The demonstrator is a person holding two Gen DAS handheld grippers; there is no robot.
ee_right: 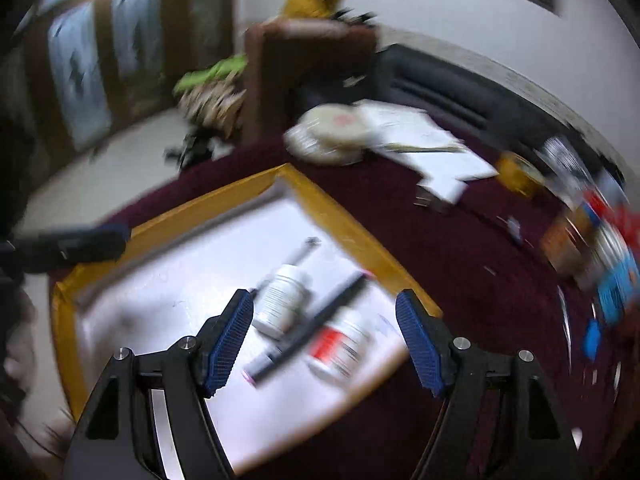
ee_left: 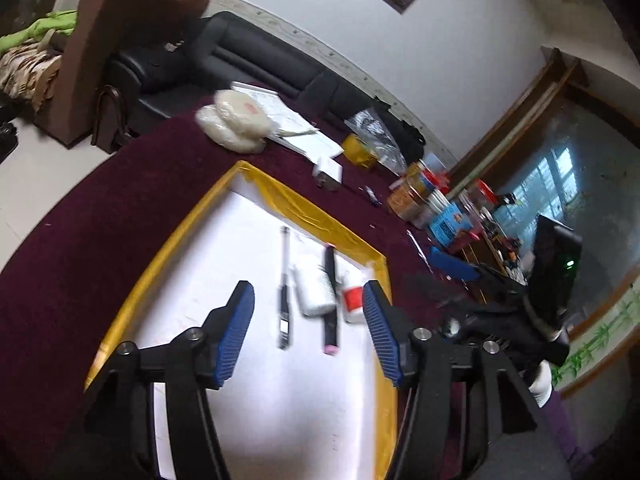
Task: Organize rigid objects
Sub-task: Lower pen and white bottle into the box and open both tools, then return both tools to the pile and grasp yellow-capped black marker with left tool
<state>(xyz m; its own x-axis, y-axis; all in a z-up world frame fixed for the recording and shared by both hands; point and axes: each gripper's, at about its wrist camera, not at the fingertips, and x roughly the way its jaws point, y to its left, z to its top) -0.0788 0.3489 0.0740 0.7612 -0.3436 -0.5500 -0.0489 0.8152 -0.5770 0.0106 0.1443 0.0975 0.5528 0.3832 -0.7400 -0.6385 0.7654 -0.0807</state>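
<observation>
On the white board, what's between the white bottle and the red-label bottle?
A black marker with a pink end lies between the white bottle and the red-label bottle; it shows in both wrist views, sharper in the left.

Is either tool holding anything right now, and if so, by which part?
Nothing is held. The left tool and right tool both stand open above the white board, clear of the items lying on it.

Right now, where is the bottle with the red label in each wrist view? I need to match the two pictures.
Left wrist: the red-label bottle lies at the right end of the row, mostly hidden behind the left gripper's right fingertip.
Right wrist: the bottle lies low in the centre, right of the black marker.
Shared landmark: the yellow-taped corner of the white board.
</observation>
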